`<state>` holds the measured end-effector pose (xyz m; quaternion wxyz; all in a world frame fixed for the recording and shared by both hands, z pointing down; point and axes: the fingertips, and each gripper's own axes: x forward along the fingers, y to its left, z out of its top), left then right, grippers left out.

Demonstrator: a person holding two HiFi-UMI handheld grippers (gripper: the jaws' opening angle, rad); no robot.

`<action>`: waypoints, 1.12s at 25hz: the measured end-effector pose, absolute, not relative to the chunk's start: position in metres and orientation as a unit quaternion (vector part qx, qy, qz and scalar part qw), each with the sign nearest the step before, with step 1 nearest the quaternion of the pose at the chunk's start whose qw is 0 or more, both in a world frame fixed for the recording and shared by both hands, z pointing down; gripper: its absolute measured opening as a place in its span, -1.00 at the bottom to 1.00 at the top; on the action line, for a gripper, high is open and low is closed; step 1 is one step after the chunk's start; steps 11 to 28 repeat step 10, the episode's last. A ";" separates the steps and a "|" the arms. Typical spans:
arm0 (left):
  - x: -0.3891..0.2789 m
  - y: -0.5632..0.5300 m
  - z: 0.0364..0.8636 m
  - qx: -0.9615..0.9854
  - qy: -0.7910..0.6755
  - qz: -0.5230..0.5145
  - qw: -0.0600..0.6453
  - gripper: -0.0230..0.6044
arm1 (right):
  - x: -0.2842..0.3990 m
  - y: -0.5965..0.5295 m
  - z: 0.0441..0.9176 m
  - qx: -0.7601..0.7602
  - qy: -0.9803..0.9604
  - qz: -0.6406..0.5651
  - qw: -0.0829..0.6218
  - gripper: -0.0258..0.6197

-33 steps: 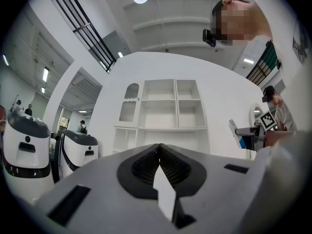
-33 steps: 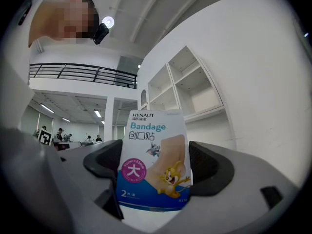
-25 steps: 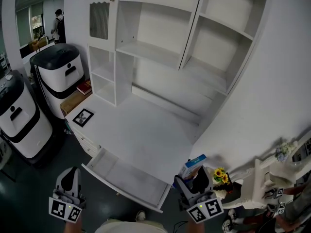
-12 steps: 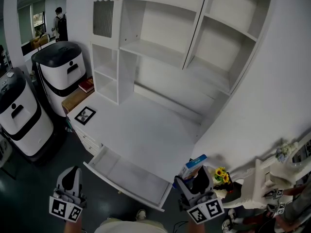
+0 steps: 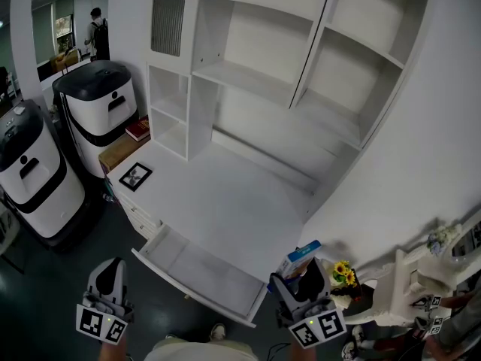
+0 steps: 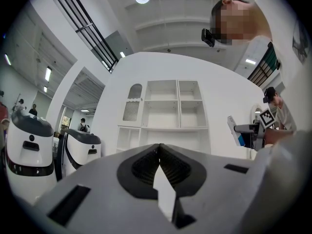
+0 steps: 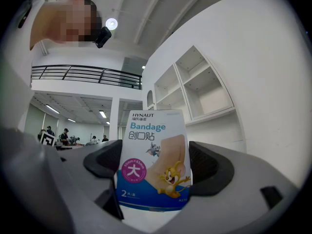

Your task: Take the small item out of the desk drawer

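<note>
White and blue cardboard bandage box [image 7: 152, 130] sits upright between the two black pads of your right claw [image 7: 156, 165]. The jaws stand wide and pinch it by its side edges, printed face toward the claw's camera. A cartoon cat and mouse and the word "Bandage" read clearly on it.

From the head view, the box is out of the white pull-out drawer [image 5: 203, 273]. It is held in the air just past the drawer's right front corner and off the bench edge. The drawer stands pulled out below the white bench [image 5: 218, 201], with its pale floor showing.

Your left claw [image 6: 158, 150] is pressed together, ribbed pads meeting at the tips with nothing between them. It hangs low at the left, well apart from the drawer's left corner.

Surroundings noted:
- White shelf hutch [image 5: 255, 81] rises from the back of the bench, with a slatted cabinet door at its upper left.
- Small black-framed picture [image 5: 136, 177] lies flat on the bench's left end.
- Dark red book [image 5: 139, 130] rests on a brown box beside the hutch.
- Two white and black rounded machines [image 5: 98, 104] stand on the floor to the left.
- Yellow sunflowers [image 5: 343, 271] show just beside the right claw, next to a white carved chair [image 5: 409, 277].
</note>
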<state>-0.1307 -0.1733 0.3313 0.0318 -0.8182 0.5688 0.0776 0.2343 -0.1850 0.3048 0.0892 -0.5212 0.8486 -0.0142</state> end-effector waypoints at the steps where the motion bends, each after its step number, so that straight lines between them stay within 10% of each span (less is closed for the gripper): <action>1: -0.132 -0.172 0.331 -0.818 0.570 0.078 0.032 -0.88 | 0.233 -0.185 0.305 -0.521 0.849 -0.014 0.090 0.45; 28: -0.141 -0.166 0.327 -0.813 0.575 0.080 0.035 -0.88 | 0.224 -0.183 0.300 -0.515 0.852 -0.011 0.092 0.45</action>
